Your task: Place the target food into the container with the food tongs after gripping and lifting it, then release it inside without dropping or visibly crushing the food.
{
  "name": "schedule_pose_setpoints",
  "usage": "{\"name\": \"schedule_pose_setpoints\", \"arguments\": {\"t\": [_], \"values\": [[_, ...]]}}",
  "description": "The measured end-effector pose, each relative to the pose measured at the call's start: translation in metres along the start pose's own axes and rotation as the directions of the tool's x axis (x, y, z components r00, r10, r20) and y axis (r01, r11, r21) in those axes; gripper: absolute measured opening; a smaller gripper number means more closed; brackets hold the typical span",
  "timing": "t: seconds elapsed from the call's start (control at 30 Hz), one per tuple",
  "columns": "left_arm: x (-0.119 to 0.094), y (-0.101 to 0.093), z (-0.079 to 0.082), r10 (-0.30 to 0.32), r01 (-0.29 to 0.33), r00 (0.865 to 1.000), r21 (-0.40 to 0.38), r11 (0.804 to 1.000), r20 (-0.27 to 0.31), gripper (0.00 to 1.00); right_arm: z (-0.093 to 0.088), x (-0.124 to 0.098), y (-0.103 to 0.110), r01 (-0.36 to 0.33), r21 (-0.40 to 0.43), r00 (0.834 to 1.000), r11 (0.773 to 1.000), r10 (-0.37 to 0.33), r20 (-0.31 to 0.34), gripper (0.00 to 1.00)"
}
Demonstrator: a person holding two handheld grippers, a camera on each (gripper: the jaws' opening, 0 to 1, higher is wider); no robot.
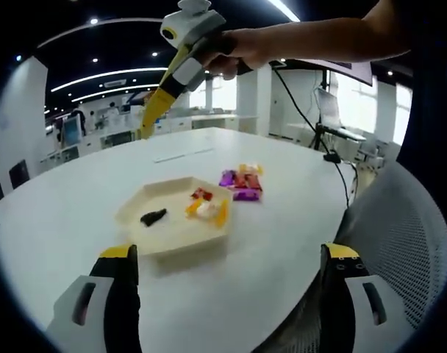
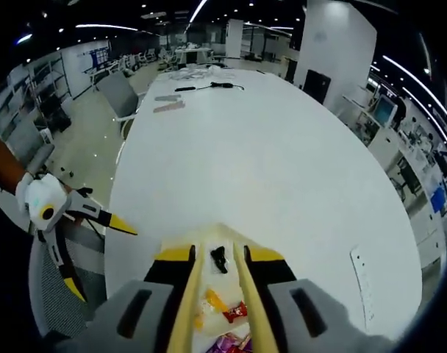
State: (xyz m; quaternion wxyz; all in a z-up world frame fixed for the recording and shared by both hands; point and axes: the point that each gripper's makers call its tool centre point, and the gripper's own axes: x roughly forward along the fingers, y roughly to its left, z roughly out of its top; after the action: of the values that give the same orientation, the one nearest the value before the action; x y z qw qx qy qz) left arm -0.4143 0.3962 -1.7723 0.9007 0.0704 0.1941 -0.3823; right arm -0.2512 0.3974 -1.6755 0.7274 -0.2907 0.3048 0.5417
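A cream hexagonal tray (image 1: 172, 234) sits on the white table with a black food piece (image 1: 153, 217) and red, orange and white pieces (image 1: 205, 208) in it. Wrapped sweets (image 1: 242, 184) lie just beyond its rim. My left gripper (image 1: 229, 251) stands wide open in front of the tray, holding nothing. High above the table a hand holds my right gripper (image 1: 185, 65), shut on yellow food tongs (image 1: 154, 114). In the right gripper view the tongs (image 2: 188, 294) point down over the tray (image 2: 222, 234), with the black piece (image 2: 219, 259) showing between their parted arms, far below.
A grey mesh chair (image 1: 400, 243) stands at the table's near edge. A laptop on a stand (image 1: 332, 114) with a cable is behind the table. Cables and small items (image 2: 209, 84) lie at the table's far end. My left gripper (image 2: 104, 261) shows by the chair.
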Motion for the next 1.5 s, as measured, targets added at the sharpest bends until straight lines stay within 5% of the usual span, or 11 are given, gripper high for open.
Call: {"name": "schedule_pose_setpoints", "arguments": {"t": [0.4,1.5], "values": [[0.0,0.001,-0.003,0.0,0.0,1.0,0.001,1.0,-0.012,0.99,-0.025,-0.029,-0.022,0.036,0.044,0.999,0.998,-0.038,0.036,0.26],[0.0,0.001,-0.006,0.002,-0.003,1.0,-0.013,1.0,-0.024,0.99,-0.172,-0.107,-0.069,0.189,0.245,0.982,0.951,-0.188,-0.03,0.27]]}}
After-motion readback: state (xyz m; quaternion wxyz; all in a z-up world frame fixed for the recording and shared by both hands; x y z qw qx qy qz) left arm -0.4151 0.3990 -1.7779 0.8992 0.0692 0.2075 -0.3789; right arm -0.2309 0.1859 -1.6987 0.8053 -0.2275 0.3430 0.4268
